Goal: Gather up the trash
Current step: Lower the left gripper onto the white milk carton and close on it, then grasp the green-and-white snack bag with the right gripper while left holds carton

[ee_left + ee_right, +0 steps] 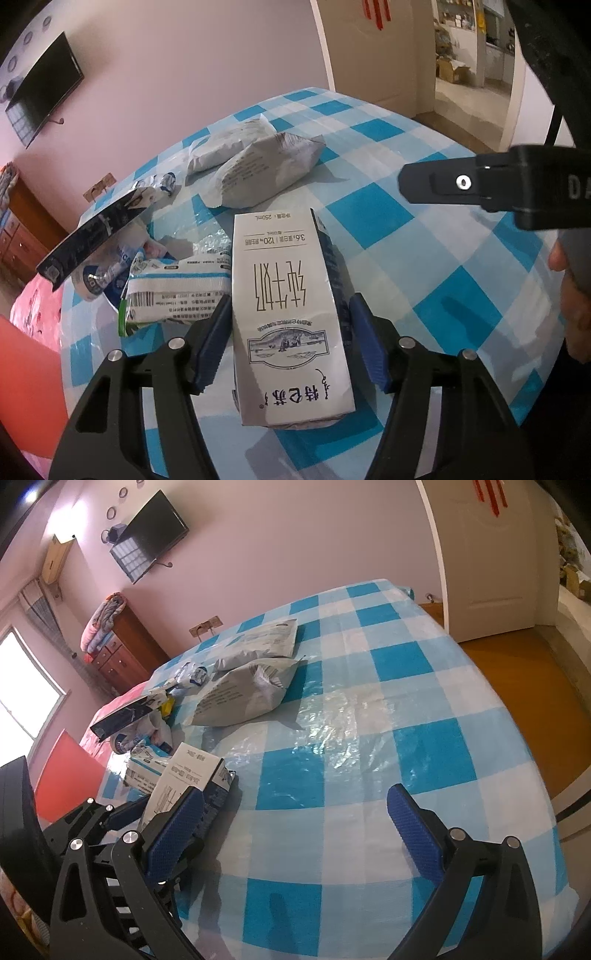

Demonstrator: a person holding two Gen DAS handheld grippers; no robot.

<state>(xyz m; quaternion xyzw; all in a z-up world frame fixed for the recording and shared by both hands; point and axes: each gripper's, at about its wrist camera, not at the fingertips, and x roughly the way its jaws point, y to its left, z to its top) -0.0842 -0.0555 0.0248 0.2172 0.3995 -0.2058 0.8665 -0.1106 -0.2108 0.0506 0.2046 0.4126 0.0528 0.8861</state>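
Observation:
A white milk carton (pixel 288 306) with Chinese print lies on the blue-checked table (pixel 424 229) between the blue pads of my left gripper (pixel 290 314). The pads stand on either side of it, touching or nearly touching its sides. The carton also shows in the right wrist view (pixel 188 775), with the left gripper around it. My right gripper (pixel 295 816) is open and empty above the table's near part. Other trash lies beyond: a white wrapper with a barcode (pixel 173 291), two grey snack bags (pixel 266 166), and a dark box (pixel 92 236).
Crumpled blue-and-white wrappers (pixel 155 184) lie at the table's far left. The right gripper's black body (pixel 498 184) shows at the right of the left wrist view. A red chair (pixel 66 775) stands left of the table. A wooden dresser (pixel 125 653) and wall TV (pixel 147 535) are behind.

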